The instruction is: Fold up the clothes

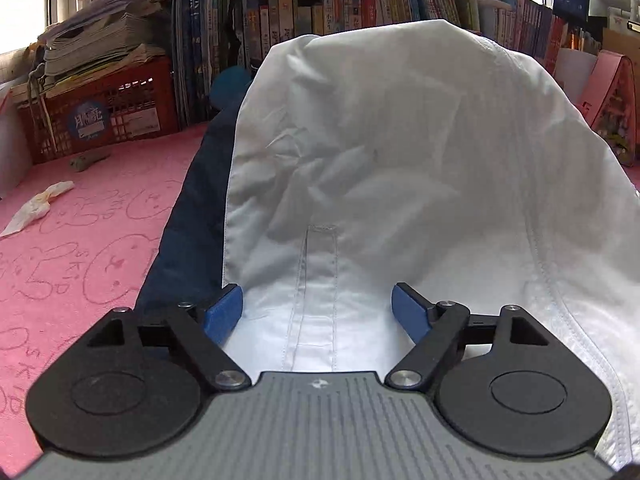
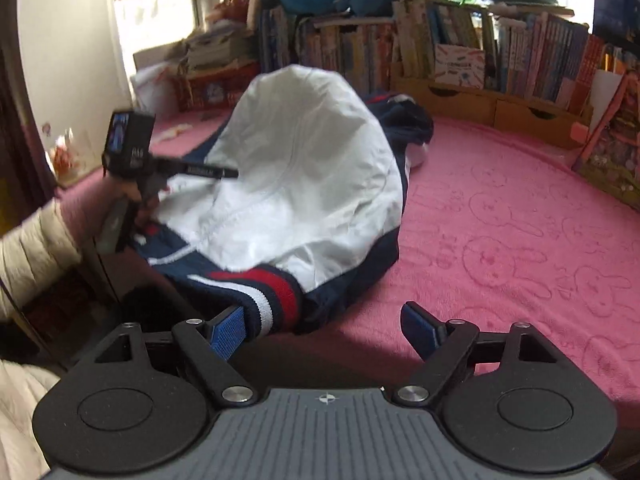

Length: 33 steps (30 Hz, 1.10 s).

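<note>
A white and navy jacket [image 1: 400,152] lies bunched on the pink blanket [image 1: 80,248], its white lining side up. My left gripper [image 1: 318,308] is open, its blue pads on either side of a stitched white seam at the jacket's near edge. In the right wrist view the jacket [image 2: 304,184] forms a white mound with a red, white and navy striped cuff [image 2: 272,292] at the front. My right gripper [image 2: 324,326] is open, its left pad touching the cuff. The left gripper [image 2: 160,172] shows at the jacket's left side, held by a hand.
A red crate [image 1: 100,116] with stacked papers stands at the back left. A bookshelf [image 1: 360,8] runs along the back. A crumpled tissue [image 1: 36,206] lies on the blanket. A pink box [image 2: 612,148] stands at the right. Wooden drawers [image 2: 480,100] sit under the books.
</note>
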Each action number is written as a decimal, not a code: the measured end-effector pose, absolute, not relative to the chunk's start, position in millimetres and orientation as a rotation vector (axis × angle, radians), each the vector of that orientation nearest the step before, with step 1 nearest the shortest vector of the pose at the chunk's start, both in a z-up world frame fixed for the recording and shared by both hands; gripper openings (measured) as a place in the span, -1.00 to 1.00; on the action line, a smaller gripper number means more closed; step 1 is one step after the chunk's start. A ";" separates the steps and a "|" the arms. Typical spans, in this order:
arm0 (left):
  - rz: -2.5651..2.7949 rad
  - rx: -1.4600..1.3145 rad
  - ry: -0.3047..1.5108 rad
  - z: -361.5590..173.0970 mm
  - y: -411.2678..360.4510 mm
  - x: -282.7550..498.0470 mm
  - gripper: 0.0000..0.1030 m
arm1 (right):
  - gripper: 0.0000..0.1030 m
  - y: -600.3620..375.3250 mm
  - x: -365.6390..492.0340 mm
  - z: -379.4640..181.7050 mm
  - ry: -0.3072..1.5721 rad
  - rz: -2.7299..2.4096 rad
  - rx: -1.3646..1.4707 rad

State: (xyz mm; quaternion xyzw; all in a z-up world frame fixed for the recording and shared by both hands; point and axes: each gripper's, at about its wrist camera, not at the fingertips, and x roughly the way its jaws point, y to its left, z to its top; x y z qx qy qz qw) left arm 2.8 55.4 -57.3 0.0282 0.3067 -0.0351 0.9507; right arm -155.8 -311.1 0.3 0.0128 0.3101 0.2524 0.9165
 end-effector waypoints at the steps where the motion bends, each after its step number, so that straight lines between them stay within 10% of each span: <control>1: -0.068 0.069 0.620 -57.3 52.9 2.2 0.64 | 0.66 -316.5 -141.2 8.2 0.593 0.548 0.092; 7: -0.050 0.090 0.612 -56.5 45.4 3.9 0.68 | 1.00 -343.2 -1.4 43.3 0.450 0.717 0.557; 16: -0.065 0.025 0.633 -57.2 51.6 6.1 0.69 | 0.99 -234.9 225.0 -21.7 0.773 0.237 0.338; 17: -0.064 0.028 0.633 -57.2 50.7 5.6 0.69 | 0.90 -229.4 239.0 -35.6 0.836 0.233 0.368; 19: -0.065 0.024 0.634 -57.4 51.4 5.6 0.69 | -0.24 -226.3 250.8 -48.6 0.926 0.178 0.389; 22: -0.065 0.022 0.634 -57.6 52.3 6.1 0.69 | -0.69 -239.8 252.8 -40.6 0.924 0.093 0.393; 29: -0.064 0.024 0.634 -58.4 53.8 6.9 0.69 | -0.82 -362.8 190.9 91.7 0.339 -0.367 0.163; 33: -0.063 0.026 0.633 -58.4 54.1 6.8 0.69 | -0.75 -444.2 171.6 110.2 0.312 -0.561 0.146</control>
